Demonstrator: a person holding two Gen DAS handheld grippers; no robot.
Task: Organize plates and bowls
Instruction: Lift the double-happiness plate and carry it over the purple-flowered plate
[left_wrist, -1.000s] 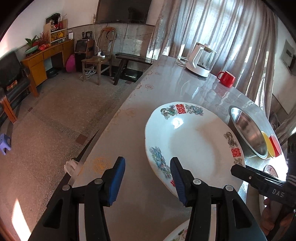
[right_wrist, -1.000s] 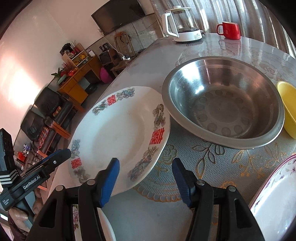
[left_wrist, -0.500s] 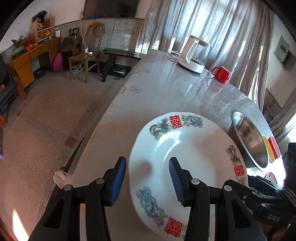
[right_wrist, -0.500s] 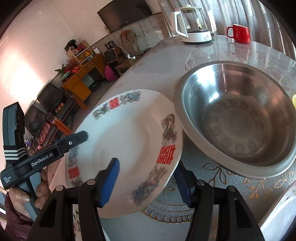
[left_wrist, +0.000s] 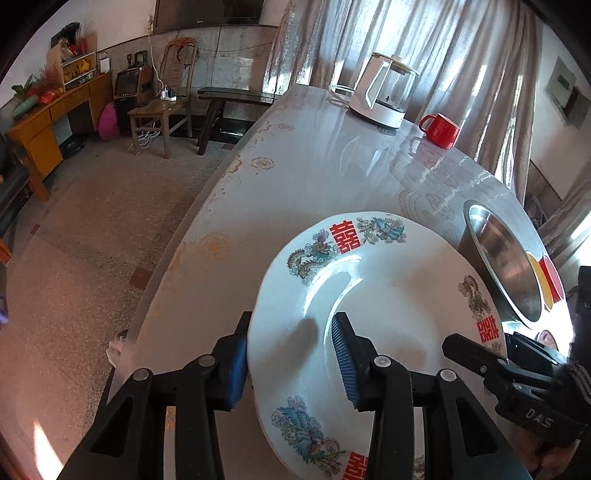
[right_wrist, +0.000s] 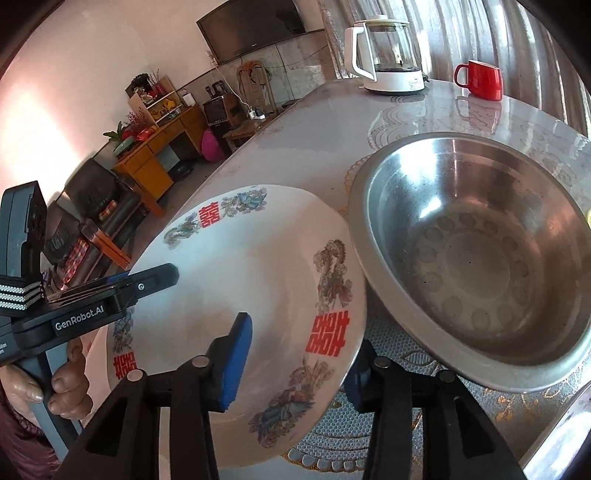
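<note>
Closing from both sides on the white plate (left_wrist: 388, 314), just beside the steel bowl (right_wrist: 476, 258): left gripper (left_wrist: 291, 362) and right gripper (right_wrist: 295, 362) fingers now straddling opposite rims; lift probably next.

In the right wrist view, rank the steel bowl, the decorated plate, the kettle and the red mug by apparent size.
Largest to smallest as they appear:
1. steel bowl and decorated plate: about alike, and both sit close to the camera, so unranked.
2. kettle
3. red mug
Both are farther away, so they look shrunken.
</note>
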